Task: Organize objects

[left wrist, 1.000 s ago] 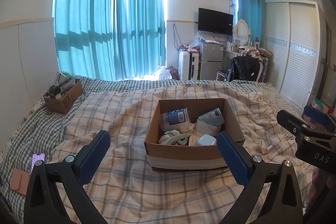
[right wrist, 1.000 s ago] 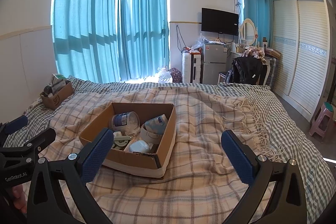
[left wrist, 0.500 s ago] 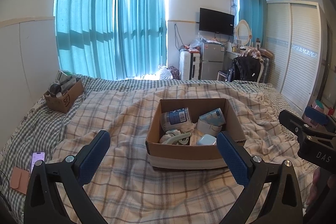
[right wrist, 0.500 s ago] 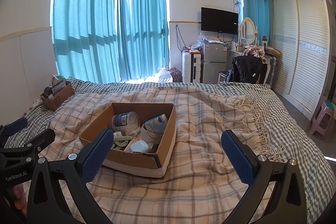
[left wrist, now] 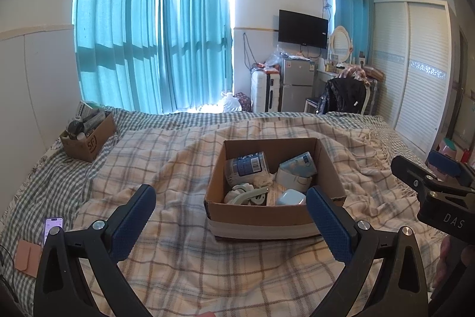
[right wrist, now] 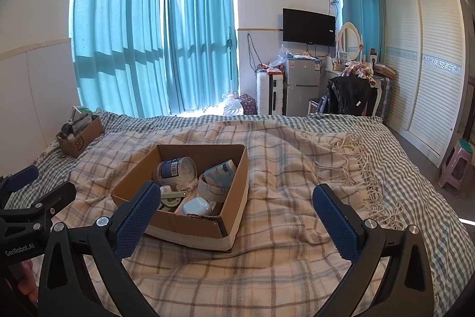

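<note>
Two boxes on one bed.
Big box with one can and one white case; left claw and right claw wide open, holding nothing.

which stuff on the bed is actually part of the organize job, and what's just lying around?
Job items:
- cardboard box in the middle of the blanket
- its contents: jar, tissue pack, white case
- left gripper and right gripper, both open, empty

Probably bystanders:
- small SF box by the wall
- phone
- brown wallet
</note>
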### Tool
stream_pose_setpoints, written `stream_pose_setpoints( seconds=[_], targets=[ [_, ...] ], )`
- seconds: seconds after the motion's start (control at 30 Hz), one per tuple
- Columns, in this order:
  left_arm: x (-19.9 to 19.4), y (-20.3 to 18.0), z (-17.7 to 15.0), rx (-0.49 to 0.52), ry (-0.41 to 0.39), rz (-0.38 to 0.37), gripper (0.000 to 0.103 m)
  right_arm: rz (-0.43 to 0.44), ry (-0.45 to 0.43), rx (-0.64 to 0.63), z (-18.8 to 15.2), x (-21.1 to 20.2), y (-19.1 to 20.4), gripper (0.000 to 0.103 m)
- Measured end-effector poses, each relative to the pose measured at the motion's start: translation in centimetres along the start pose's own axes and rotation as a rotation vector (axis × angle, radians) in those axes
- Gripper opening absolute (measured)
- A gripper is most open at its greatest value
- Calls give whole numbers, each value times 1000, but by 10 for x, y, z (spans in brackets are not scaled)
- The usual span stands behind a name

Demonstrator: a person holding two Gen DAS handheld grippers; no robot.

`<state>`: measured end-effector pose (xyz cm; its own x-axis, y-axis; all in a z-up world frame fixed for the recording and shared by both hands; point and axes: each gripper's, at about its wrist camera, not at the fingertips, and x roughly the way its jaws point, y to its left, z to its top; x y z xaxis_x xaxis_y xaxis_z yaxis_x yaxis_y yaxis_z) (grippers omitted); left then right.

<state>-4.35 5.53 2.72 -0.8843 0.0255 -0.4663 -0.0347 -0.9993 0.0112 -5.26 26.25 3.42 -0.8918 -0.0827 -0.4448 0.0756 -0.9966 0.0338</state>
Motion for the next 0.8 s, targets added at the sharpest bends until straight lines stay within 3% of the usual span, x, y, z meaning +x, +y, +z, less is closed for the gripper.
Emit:
stream_pose_setpoints(
  seconds=[0.8],
  targets=[
    [5, 4, -1, 2, 19, 4, 103, 4, 11, -10, -2, 4, 4, 103]
  ],
)
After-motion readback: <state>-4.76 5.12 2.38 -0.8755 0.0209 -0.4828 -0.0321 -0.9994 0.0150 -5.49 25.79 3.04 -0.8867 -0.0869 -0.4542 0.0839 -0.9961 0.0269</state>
